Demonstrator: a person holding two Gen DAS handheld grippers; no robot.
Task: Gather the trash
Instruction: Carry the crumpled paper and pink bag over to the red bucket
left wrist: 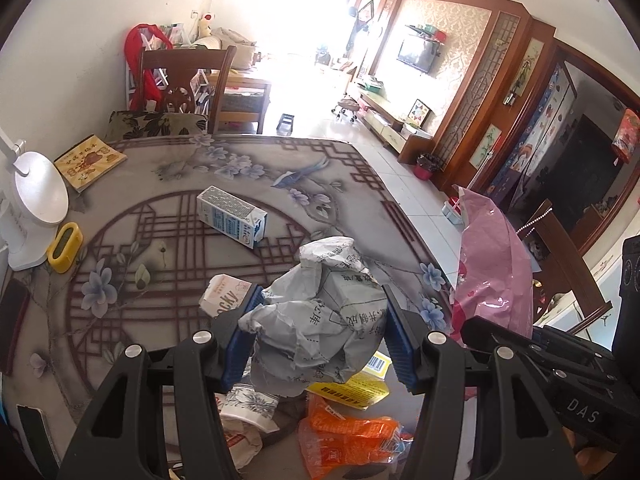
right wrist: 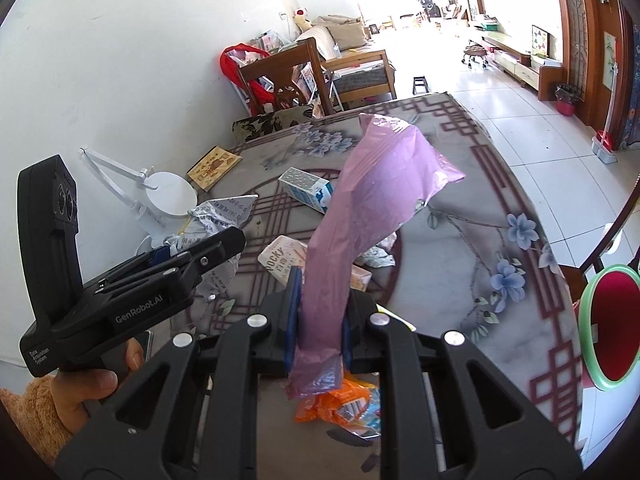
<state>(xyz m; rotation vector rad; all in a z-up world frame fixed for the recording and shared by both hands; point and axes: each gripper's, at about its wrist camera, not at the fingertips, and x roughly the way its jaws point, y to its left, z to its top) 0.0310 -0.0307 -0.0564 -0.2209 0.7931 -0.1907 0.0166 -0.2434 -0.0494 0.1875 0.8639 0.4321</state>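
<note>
Left gripper [left wrist: 320, 332] clamped on a crumpled grey printed paper wad [left wrist: 320, 312] above the flower-patterned table [left wrist: 168, 216], right gripper [right wrist: 320, 312] pinched shut on a thin pink plastic bag [right wrist: 360, 208] just beside it, an orange crinkled wrapper [left wrist: 348, 432] lying below.

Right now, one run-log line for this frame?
left gripper: jaws shut on crumpled paper | right gripper: jaws shut on pink bag | on table: milk carton, orange wrapper

Left gripper [left wrist: 320, 332] is clamped around a crumpled paper wad [left wrist: 320, 308], right gripper [right wrist: 320, 312] pinched tight on a pink plastic bag [right wrist: 360, 200], just beside the wad.
</note>
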